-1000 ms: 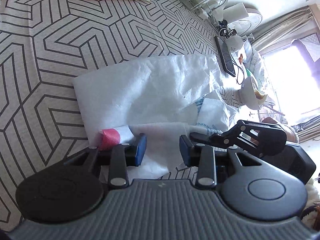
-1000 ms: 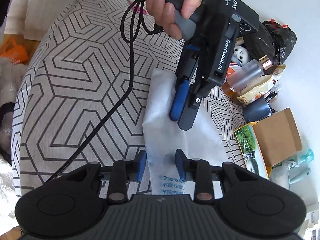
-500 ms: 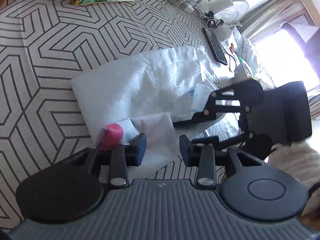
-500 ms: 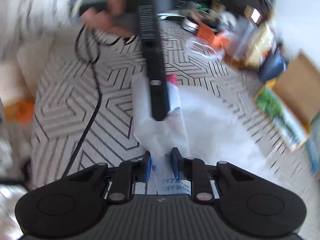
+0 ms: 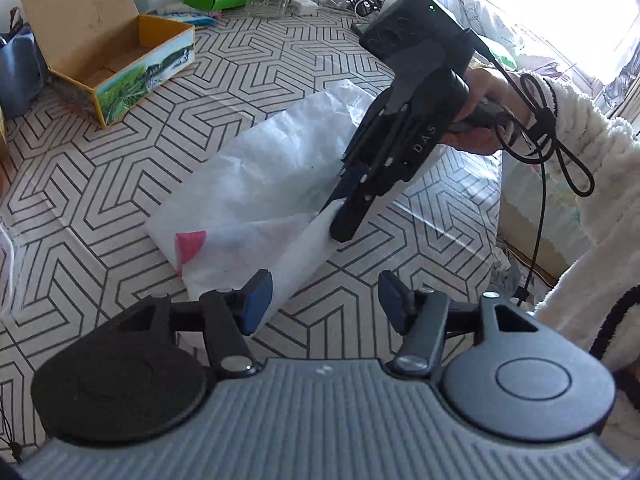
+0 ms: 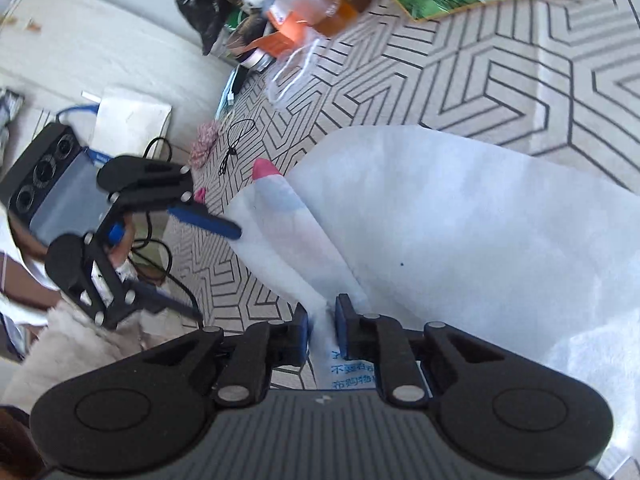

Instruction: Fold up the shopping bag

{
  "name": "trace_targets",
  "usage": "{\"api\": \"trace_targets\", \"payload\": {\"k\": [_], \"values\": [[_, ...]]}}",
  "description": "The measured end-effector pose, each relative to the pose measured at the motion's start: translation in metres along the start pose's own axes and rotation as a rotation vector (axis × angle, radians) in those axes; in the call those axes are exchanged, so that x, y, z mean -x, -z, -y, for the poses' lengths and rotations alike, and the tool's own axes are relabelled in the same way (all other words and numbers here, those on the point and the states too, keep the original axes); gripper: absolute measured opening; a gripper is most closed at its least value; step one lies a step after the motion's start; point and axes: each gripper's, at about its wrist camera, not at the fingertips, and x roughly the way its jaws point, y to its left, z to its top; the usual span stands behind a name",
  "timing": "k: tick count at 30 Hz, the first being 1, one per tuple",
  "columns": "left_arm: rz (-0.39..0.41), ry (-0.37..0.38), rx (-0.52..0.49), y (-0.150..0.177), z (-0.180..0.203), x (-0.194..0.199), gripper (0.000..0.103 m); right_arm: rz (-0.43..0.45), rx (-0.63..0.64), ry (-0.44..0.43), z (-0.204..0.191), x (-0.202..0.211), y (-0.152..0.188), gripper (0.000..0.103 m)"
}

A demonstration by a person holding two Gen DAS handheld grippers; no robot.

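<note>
A white non-woven shopping bag lies flat on the patterned cloth, with a pink handle at its near corner. My right gripper comes in from the right, its jaws closing. They pinch a fold of the bag and lift it into a ridge. In the right wrist view its pads squeeze that ridge of the bag, near blue print, with the pink handle beyond. My left gripper hovers above the bag's near edge with its jaws opening. The lifted flap brushes its left pad, unpinched. From the right it appears wide apart.
An open cardboard box with a green landscape print stands at the far left. Bottles, packets and a black bag crowd the cloth's edge. A black cable lies near the handle. A hand in a fluffy white sleeve holds the right gripper.
The left jaws spread apart, let go of the bag's edge and rose. The right gripper rolled, swept across the bag and closed on a fold, pulling it up.
</note>
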Motion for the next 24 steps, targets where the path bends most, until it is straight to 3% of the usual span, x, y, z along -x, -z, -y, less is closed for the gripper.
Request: {"api": "trace_targets", "payload": {"k": [7,13,20,22,23,24], "values": [[0.039,-0.035,-0.068,-0.004,0.005,-0.011,0.058,-0.071,-0.010,-0.037,0.003,-0.007,-0.002,0.014],[0.006,0.029,-0.143,-0.009,0.006,-0.034,0.059,-0.120,0.002,-0.067,0.007,-0.008,-0.003,0.013],[-0.057,0.071,-0.052,-0.005,-0.008,-0.043,0.056,-0.152,-0.022,-0.103,0.016,-0.002,0.001,0.013],[-0.056,0.076,-0.009,-0.002,-0.014,-0.040,0.046,-0.160,-0.032,-0.104,0.018,-0.001,0.001,0.013],[-0.056,0.073,0.034,0.000,-0.019,-0.040,0.034,-0.161,-0.033,-0.104,0.018,0.000,0.001,0.013],[-0.056,0.069,0.079,0.001,-0.025,-0.041,0.031,-0.162,-0.036,-0.104,0.019,0.000,0.001,0.013]]}}
